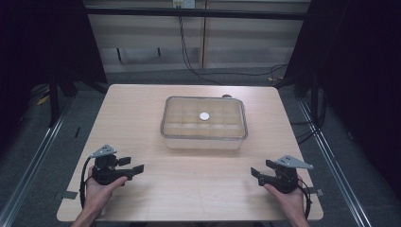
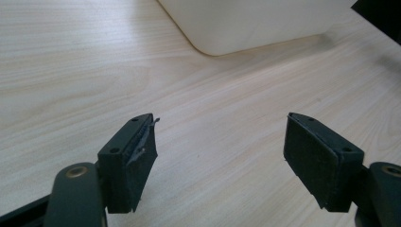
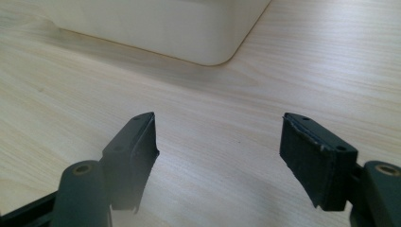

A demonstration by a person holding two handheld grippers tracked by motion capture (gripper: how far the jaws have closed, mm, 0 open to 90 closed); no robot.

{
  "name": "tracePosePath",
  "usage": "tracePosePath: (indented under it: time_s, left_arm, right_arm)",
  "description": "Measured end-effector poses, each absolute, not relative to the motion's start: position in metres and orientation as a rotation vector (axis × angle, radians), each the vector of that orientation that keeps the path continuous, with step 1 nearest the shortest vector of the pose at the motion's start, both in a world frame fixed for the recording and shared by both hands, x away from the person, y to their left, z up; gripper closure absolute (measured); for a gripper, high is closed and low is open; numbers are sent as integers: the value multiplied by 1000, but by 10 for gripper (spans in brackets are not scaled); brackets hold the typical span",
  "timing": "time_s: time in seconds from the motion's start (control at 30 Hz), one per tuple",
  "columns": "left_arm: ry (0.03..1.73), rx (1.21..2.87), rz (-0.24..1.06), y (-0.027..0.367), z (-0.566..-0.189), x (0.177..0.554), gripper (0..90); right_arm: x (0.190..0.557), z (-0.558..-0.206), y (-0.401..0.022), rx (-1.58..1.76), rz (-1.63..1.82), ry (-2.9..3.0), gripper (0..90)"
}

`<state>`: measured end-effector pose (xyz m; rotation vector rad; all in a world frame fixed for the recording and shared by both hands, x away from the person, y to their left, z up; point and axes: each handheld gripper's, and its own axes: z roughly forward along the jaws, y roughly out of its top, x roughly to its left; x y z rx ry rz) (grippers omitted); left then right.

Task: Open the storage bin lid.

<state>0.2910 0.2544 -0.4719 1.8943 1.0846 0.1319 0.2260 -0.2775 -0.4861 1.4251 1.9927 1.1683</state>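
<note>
My left hand-held gripper (image 1: 137, 169) and right hand-held gripper (image 1: 254, 173) rested near me on the table (image 1: 142, 123), jaws apart, holding nothing. Farther off, mid-table, sat the lidded box (image 1: 204, 123): I judged it light, stiff and slick, best clamped at opposite short walls.

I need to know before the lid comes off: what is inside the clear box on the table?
Inside the clear box a grid of compartments shows through the lid, all apparently empty. A small white disc sits mid-lid; the spot beneath it is hidden.
</note>
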Motion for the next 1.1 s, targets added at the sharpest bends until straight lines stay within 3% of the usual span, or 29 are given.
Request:
tracePosePath:
  time_s: [0.1,0.4,0.6,0.9,1.0,1.1]
  left_arm:
    - [1088,1892,123,254,-473,292,232]
    - [1044,1931,147,247,-472,294,345]
    - [1004,1956,136,239,-470,291,359]
    - [927,1954,190,231,-458,296,486]
    - [877,1939,266,226,-453,298,510]
    - [862,1969,259,225,-450,299,506]
  right_arm:
    - [227,-486,-278,1426,1194,1992,280]
    - [230,-482,-277,1437,1227,2021,282]
    - [234,-479,-272,1409,1256,2072,313]
    - [239,-465,-270,1384,1299,2099,262]
    - [242,-460,-273,1387,1305,2084,262]
    - [245,-457,-273,1379,1303,2087,262]
